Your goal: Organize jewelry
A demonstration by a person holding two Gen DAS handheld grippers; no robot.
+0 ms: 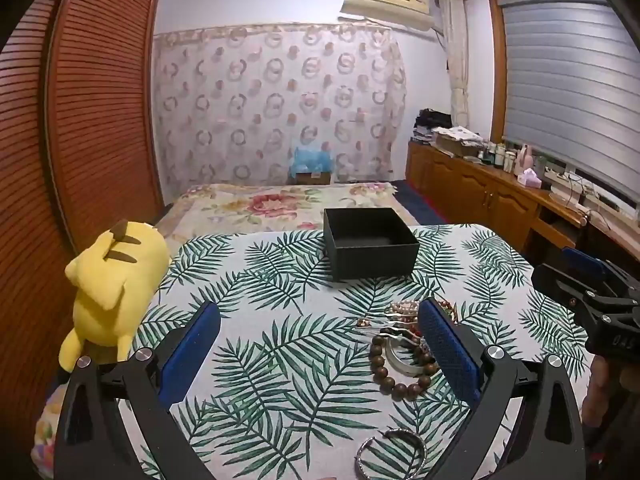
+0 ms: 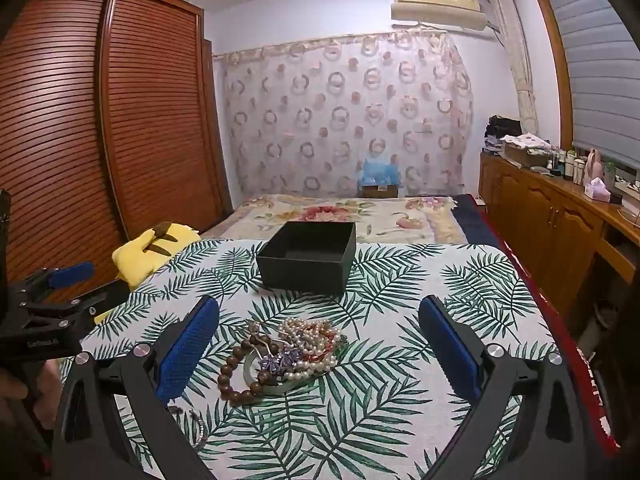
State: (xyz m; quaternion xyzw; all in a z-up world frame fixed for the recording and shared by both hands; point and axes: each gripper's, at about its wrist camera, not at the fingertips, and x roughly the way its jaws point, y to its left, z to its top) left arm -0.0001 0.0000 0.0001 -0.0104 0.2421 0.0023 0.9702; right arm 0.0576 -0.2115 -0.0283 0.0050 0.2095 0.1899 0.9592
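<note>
Nearest the left wrist lens: a silver bangle (image 1: 390,454) lying on the leaf-print cloth (image 1: 280,360), low in the view between the fingers of the left gripper (image 1: 320,344). Its jaws stand wide apart, nothing between the pads, nothing touched.

Right gripper (image 2: 319,344): jaws likewise spread to their widest, empty, hovering over the cloth and tilted down toward the pile.

Just ahead of both: the jewelry pile (image 2: 296,352), all in one tangle. Wooden bead bracelet (image 2: 236,376) on its near-left side, a pale jade-like bangle (image 2: 260,380) under it, purple flower pieces in the middle, pearl strands (image 2: 316,336) with some red beads toward the far side. In the left view the right-hand finger hides part of the pile.

Beyond the pile: black box (image 2: 308,260), lid off, upright; the interior that shows looks empty.

Further out: yellow plush toy (image 1: 112,292) at the left table edge, bed beyond.

Progress, judged: not started. Nothing is boxed and every piece is still on the cloth, so sorting and transfer remain entirely to do.
</note>
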